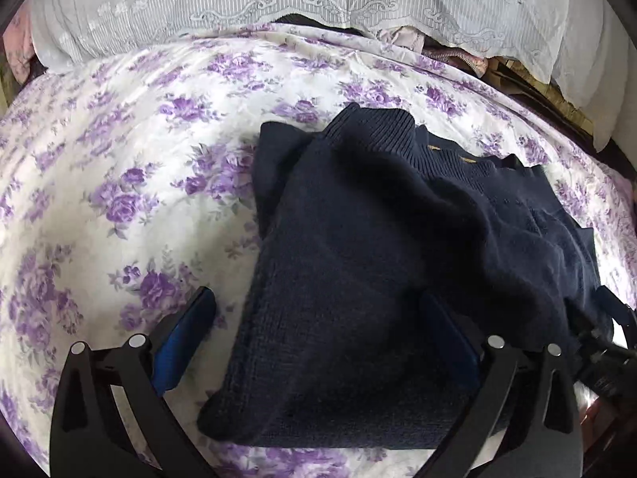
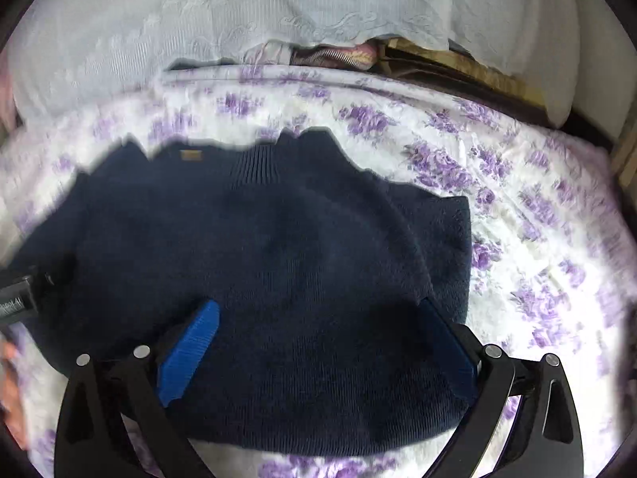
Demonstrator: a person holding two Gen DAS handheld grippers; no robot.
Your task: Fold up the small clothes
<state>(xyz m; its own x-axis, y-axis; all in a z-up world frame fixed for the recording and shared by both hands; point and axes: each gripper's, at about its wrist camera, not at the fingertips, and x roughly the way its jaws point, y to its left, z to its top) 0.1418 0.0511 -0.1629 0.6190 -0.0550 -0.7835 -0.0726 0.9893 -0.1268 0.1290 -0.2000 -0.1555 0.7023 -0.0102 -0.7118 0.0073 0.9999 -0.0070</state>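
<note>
Your left tool (image 1: 318, 318) is hovering with its blue pads spread wide, gripping nothing. Your right tool (image 2: 318, 326) is likewise gaping over the knit, released. The navy sweater (image 2: 278, 271) is lying partly folded on the purple-flowered bedsheet (image 1: 119, 183), ribbed collar pointing toward the white lace curtain (image 1: 239, 4).

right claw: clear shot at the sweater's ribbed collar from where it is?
Probably yes. The right claw is open, hovering over the sweater body, and the collar lies straight ahead, uncovered. The left claw sits off at the sweater's edge, not in the path.
</note>
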